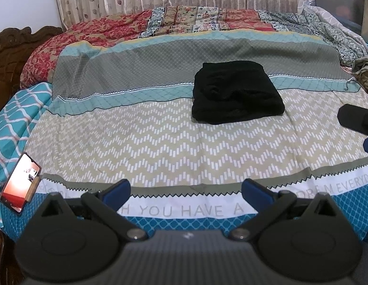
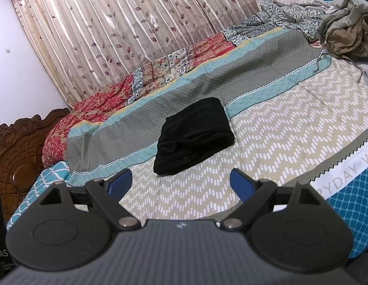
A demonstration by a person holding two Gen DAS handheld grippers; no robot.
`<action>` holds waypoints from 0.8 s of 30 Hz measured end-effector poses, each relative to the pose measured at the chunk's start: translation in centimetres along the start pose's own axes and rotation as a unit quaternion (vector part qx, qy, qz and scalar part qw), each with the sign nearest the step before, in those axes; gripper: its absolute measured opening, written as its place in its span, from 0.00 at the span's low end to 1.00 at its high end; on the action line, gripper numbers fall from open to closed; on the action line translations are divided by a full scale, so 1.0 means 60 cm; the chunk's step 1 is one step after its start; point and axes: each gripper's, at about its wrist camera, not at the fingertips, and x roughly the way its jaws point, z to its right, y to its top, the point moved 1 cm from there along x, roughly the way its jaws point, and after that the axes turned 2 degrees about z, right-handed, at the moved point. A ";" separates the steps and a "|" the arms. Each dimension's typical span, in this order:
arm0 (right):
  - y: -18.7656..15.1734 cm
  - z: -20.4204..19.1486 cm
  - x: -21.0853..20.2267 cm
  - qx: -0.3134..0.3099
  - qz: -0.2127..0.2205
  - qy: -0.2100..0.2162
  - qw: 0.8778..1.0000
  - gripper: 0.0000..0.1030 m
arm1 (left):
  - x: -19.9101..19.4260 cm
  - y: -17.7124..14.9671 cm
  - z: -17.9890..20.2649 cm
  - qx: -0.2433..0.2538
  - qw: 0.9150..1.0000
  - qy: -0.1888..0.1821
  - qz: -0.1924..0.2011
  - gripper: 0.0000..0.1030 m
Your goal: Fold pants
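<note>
Black pants point(image 1: 236, 92) sit folded on the bed point(image 1: 160, 142), straight ahead of both my grippers. Left gripper point(image 1: 186, 190) and right gripper point(image 2: 181, 182) have jaws wide open, holding nothing. I think right is nearer.

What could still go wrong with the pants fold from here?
1. The folded black pants look loose: the top layer bunches, so it might slump open if nudged.
2. Both the left gripper and right gripper are open and clear; regrasping could snag one layer only.
3. The phone sits at the bed edge.
</note>
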 end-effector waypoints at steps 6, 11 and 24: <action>0.000 0.000 0.000 -0.002 -0.002 0.000 1.000 0.89 | 0.002 -0.002 -0.001 0.001 1.000 0.002 -0.003 1.00; -0.001 -0.001 -0.001 -0.002 -0.002 -0.001 1.000 0.88 | 0.003 -0.003 0.001 0.003 1.000 0.002 -0.006 1.00; -0.001 0.001 -0.001 0.002 0.000 -0.003 1.000 0.88 | 0.004 -0.004 0.004 0.009 1.000 0.009 -0.008 1.00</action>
